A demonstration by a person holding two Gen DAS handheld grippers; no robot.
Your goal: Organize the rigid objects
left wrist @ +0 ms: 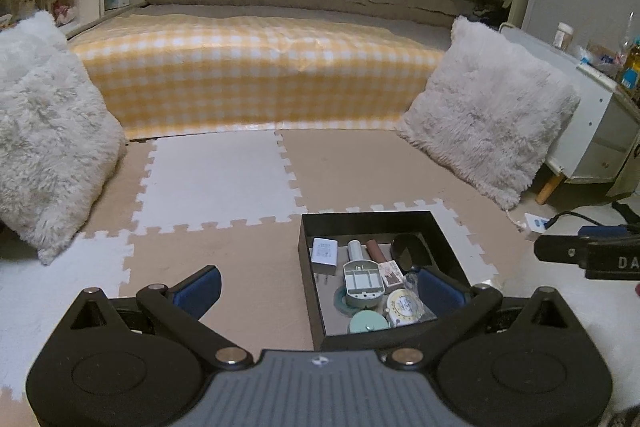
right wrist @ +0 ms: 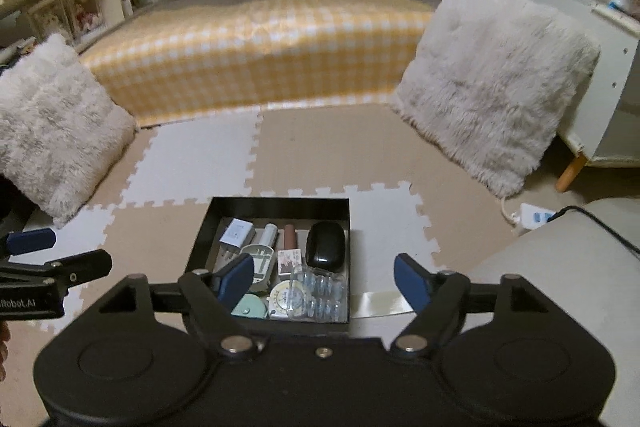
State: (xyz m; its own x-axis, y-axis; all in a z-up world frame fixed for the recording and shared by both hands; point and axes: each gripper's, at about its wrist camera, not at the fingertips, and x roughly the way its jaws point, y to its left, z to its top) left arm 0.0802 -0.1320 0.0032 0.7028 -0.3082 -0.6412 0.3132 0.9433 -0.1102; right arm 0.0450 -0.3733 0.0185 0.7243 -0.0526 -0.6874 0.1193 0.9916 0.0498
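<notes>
A: Floor mat, black box (right wrist: 280, 203) centre-near. Holds a white charger (right wrist: 237, 231) far left, a white tube (right wrist: 269, 234) and a brown tube (right wrist: 290, 237) beside it, a black case (right wrist: 325, 245) far right, a small card box (right wrist: 289, 260) in the middle, and a clear blister pack (right wrist: 320, 294) near right over a round yellow dial (right wrist: 283, 297). A mint disc (right wrist: 250, 307) near left, a grey-green tray (left wrist: 362, 279) above it.

B: Anything left outside the box?

A: None seen on the mat around it. My guess: sorting is done or close to it, and the step in hand is clearing away from the box.

B: How to do that well?

A: Lift both tools straight clear of the walls. The box looks light, and a pad catching a wall could drag or tip it. The blister pack sits loose on top, so keep pads off it. Scan the mat near the pillows (right wrist: 496, 83) for strays.

B: Right gripper (right wrist: 324, 277)?

A: Jaws spread wide, nothing between them. The left pad overlaps the box's near left in view, the right pad falls outside the right wall; both seem to hang above it, no contact seen.

B: Left gripper (left wrist: 318, 291)?

A: Also spread wide and empty. Its right pad overlaps the box's near right part in view; the left one is over bare mat. Touching or not, I cannot tell; it looks raised.
</notes>
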